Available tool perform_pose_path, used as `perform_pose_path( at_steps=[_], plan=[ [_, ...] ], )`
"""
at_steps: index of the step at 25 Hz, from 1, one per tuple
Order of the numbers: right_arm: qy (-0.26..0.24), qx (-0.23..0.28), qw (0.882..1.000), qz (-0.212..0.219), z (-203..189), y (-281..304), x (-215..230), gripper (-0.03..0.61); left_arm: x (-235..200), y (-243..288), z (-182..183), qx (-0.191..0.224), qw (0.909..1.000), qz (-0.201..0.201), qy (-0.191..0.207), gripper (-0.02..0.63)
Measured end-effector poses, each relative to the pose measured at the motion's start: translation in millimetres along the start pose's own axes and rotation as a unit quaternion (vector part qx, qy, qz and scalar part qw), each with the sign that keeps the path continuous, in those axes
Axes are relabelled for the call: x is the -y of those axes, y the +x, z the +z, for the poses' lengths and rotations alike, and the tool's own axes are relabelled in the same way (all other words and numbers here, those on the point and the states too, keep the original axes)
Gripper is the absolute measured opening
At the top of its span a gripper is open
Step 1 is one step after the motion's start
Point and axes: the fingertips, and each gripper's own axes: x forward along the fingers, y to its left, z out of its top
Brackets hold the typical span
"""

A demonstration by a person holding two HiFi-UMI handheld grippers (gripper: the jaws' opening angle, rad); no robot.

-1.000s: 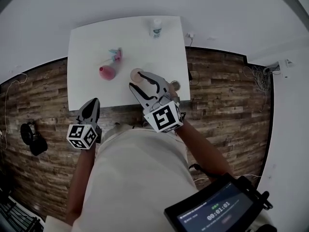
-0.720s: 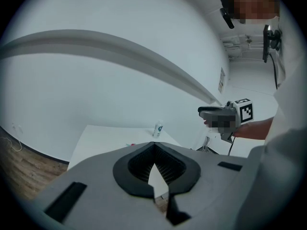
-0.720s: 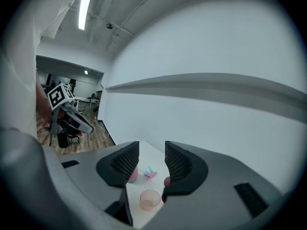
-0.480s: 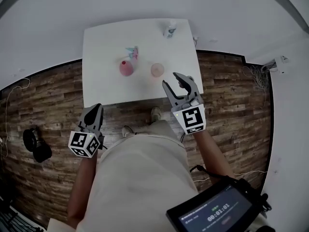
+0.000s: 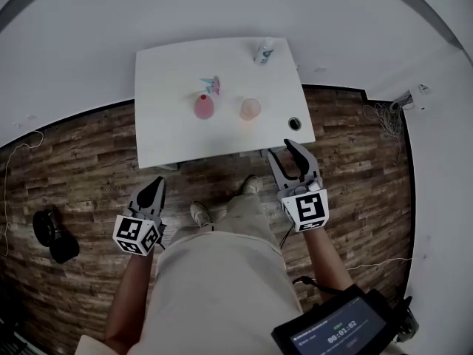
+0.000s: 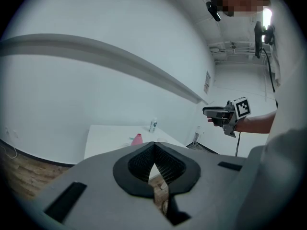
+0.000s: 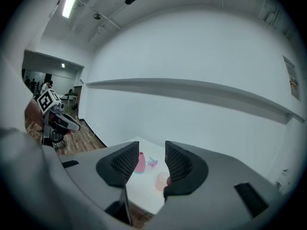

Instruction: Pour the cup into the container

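Observation:
A pale pink cup (image 5: 250, 109) stands on the white table (image 5: 170, 132), with a pink vase-shaped container (image 5: 204, 106) to its left. Both grippers hang over the wooden floor, short of the table's near edge. My right gripper (image 5: 292, 154) is open, nothing between its fingers; in the right gripper view the cup (image 7: 162, 181) and container (image 7: 140, 163) show through its gap (image 7: 151, 147). My left gripper (image 5: 151, 192) is shut and empty, its pads meeting at the tips (image 6: 153, 146). From the left gripper view the container (image 6: 137, 139) is far ahead.
On the table are a small bottle (image 5: 264, 51) at the far edge, a blue-and-pink item (image 5: 212, 85) and a small dark round thing (image 5: 295, 123). A dark object (image 5: 52, 231) lies on the floor at left, cables (image 5: 384, 113) at right. A screen (image 5: 340, 331) hangs at my waist.
Both grippers have drawn back from the table. The right one was over the table near the cup; now it is over the floor. The table looks farther off.

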Motion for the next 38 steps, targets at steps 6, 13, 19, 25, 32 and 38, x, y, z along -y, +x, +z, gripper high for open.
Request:
perform_pose_path(
  at_steps=[6,13,19,25,32,38],
  plan=[
    [0.017,0.005,0.999,-0.029,-8.4,-23.7,3.4,0.173,9.4,-5.1,-7.7,-0.014,0.9998,-0.011,0.011,0.009],
    [0.04,0.014,0.999,-0.026,-17.6,-49.8,21.8,0.175,44.0,1.7,-8.2,-0.018,0.9996,0.001,0.021,0.009],
    [0.033,0.016,0.999,0.024,-24.9,-89.7,34.8,0.175,104.0,14.2,-23.3,-0.025,0.9995,0.02,-0.003,0.009],
    [0.05,0.013,0.997,0.049,-60.2,-144.8,62.7,0.175,180.9,25.9,-47.4,-0.031,0.9988,0.032,-0.021,0.009],
    [0.095,-0.002,0.993,0.075,-118.4,-214.3,82.6,0.175,265.6,7.7,-97.6,-0.046,0.9962,0.063,-0.039,0.009],
    [0.103,-0.046,0.988,0.106,-162.8,-227.4,78.4,0.175,288.7,-7.6,-126.2,-0.055,0.9913,0.095,-0.072,0.009]
  ],
)
